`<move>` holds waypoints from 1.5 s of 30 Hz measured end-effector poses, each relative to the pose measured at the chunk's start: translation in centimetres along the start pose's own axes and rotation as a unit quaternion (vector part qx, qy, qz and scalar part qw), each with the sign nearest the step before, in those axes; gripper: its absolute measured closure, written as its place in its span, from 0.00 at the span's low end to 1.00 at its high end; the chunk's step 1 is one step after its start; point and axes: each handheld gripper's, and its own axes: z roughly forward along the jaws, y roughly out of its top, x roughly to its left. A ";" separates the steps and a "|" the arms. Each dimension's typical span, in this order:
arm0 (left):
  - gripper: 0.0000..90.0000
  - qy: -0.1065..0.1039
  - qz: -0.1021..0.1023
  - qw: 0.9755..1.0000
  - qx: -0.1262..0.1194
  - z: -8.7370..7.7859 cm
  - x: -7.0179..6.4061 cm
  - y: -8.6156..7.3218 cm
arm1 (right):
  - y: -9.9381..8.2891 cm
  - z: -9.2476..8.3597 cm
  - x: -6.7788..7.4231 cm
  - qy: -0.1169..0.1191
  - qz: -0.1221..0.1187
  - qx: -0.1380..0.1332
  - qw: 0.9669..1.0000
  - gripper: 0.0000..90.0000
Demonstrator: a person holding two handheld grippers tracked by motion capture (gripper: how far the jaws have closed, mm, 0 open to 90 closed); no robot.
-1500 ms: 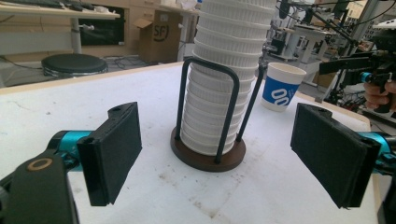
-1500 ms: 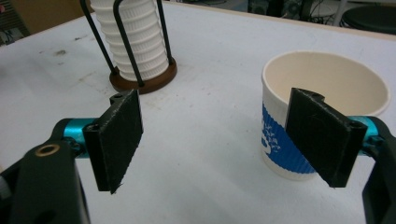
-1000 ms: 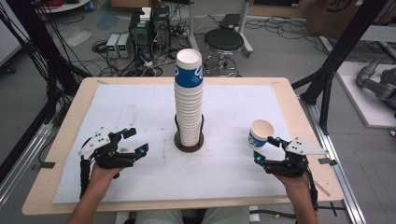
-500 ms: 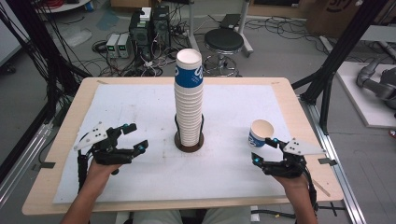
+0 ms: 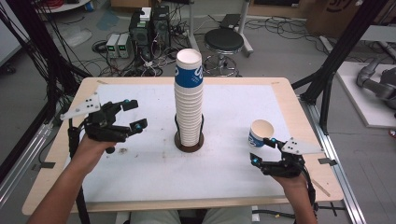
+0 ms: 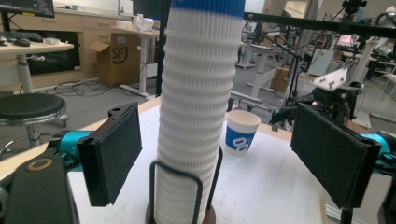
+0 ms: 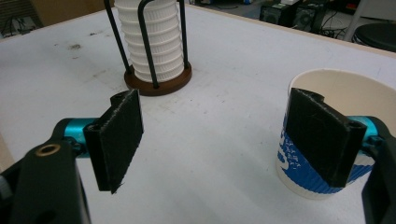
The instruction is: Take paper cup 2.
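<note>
A tall stack of white ribbed paper cups (image 5: 188, 102), its top cup banded blue, stands in a wire holder on a round brown base (image 5: 189, 144) at mid-table. My left gripper (image 5: 135, 114) is open, raised above the table left of the stack. In the left gripper view the stack (image 6: 196, 107) rises between and beyond the wide-apart pads (image 6: 114, 154). A single blue-and-white cup (image 5: 260, 133) stands upright at the right. My right gripper (image 5: 262, 150) is open just in front of it. In the right gripper view the cup (image 7: 345, 95) sits behind the right-hand pad (image 7: 322, 135), not between the jaws.
A white sheet (image 5: 140, 172) covers the wooden table (image 5: 303, 112), with dirt marks near the holder. A round stool (image 5: 224, 42), electronics boxes and cables lie on the floor beyond the far edge. Black frame posts (image 5: 336, 60) stand at the table's right.
My left gripper has lifted and moved forward, toward the stack's level. The right gripper has barely moved and the single cup stands where it was.
</note>
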 end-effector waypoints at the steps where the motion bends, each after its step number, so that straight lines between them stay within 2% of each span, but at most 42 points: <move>1: 0.18 -0.003 0.001 1.000 0.000 0.2 0.0 0.6 | 0.0 0.0 0.0 0.001 0.000 0.000 1.000 0.22; 10: 0.18 -0.028 0.012 0.999 0.009 2.9 0.1 6.4 | 0.1 0.1 0.1 0.006 0.000 0.002 1.000 0.22; 12: 0.18 -0.031 0.021 0.999 0.015 3.6 0.0 7.6 | 0.1 0.1 0.1 0.006 0.001 0.002 1.000 0.22; 15: 0.18 -0.040 0.019 0.999 0.024 4.9 0.0 9.1 | 0.1 0.1 0.1 0.006 0.002 0.001 1.000 0.22; 23: 0.18 -0.033 0.025 0.998 0.048 8.4 -0.3 12.2 | 0.0 0.2 0.1 0.010 -0.001 0.002 1.000 0.22; 29: 0.18 -0.025 0.024 0.998 0.060 10.6 -0.5 13.3 | 0.0 0.2 0.1 0.013 0.001 0.004 1.000 0.22; 36: 0.18 -0.005 0.027 0.996 0.089 12.5 -0.3 13.3 | -0.1 0.1 0.0 0.013 0.002 0.003 1.000 0.22; 39: 0.18 -0.002 0.027 0.995 0.093 13.2 -0.3 13.4 | -0.1 0.1 0.0 0.014 0.001 0.004 1.000 0.22; 42: 0.24 -0.006 0.030 0.995 0.099 13.6 -0.5 13.4 | -0.1 0.2 0.0 0.014 0.000 0.006 1.000 0.22; 45: 0.30 0.000 0.033 0.994 0.100 13.7 -0.5 13.4 | -0.2 0.1 -0.1 0.012 -0.001 0.006 1.000 0.22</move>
